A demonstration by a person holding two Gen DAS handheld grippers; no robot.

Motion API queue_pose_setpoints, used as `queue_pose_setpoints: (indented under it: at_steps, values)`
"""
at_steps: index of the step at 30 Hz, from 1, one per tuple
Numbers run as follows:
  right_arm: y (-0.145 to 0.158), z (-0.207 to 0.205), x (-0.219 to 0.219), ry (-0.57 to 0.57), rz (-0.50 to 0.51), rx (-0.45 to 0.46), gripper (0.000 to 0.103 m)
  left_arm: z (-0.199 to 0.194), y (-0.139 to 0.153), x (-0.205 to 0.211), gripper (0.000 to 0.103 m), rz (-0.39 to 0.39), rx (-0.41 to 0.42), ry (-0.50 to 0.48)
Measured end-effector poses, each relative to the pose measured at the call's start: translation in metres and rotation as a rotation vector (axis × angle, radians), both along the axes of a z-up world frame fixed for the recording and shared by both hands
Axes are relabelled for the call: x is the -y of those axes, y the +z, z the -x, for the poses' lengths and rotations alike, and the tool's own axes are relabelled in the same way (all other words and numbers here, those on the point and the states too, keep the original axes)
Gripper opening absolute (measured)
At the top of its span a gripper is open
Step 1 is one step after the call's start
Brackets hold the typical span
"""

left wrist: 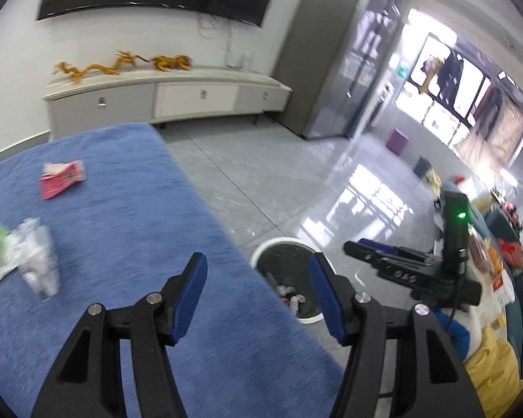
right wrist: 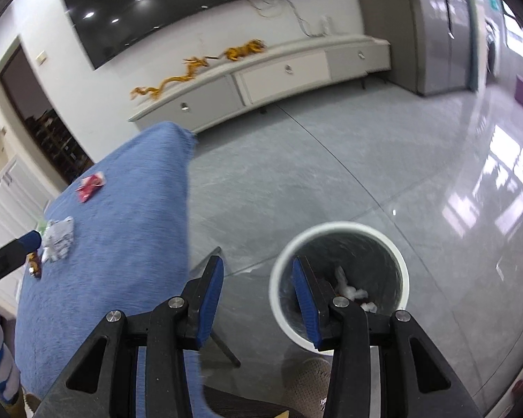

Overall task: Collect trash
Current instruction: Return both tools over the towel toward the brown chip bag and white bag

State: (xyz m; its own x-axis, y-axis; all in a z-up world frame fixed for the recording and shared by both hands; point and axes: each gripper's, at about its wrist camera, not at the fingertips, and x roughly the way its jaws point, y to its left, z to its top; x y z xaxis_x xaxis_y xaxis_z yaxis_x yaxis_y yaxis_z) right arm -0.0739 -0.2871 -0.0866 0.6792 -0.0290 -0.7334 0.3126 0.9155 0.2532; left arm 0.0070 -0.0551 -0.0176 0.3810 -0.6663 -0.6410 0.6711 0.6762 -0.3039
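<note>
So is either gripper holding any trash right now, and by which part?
Nothing is held. The left gripper and the right gripper both stand open with bare pads; the right one hangs over the bin.

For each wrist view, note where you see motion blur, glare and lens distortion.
Left wrist view: trash on the blue cloth is smeared by motion; window glare whitens the floor; the cabinet bows. Right wrist view: the bin rim is blurred; glare covers the floor at right; the TV edge curves.
</note>
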Motion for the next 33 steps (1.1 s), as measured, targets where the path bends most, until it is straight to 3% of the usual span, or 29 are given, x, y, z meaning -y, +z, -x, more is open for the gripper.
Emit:
queue_pose_setpoints:
  at_steps: [8,16,25,33]
  values:
    - [0.051,-0.025,-0.069,0.121,0.09,0.06,0.049,-0.009,0.002,-0.102,0.063,0.048,0.022,0.179]
    - [0.068,-0.063,-0.142,0.279,0.137,0.085,0.049,-0.035,-0.009,-0.207,0.066,0.053,0.021,0.383]
    - [0.06,-0.11,-0.205,0.436,0.141,0.067,0.05,-0.067,-0.041,-0.288,0.066,0.042,-0.048,0.587]
    - [0.031,-0.155,-0.251,0.568,0.122,0.015,0.058,-0.097,-0.065,-0.31,0.066,0.016,-0.1,0.665]
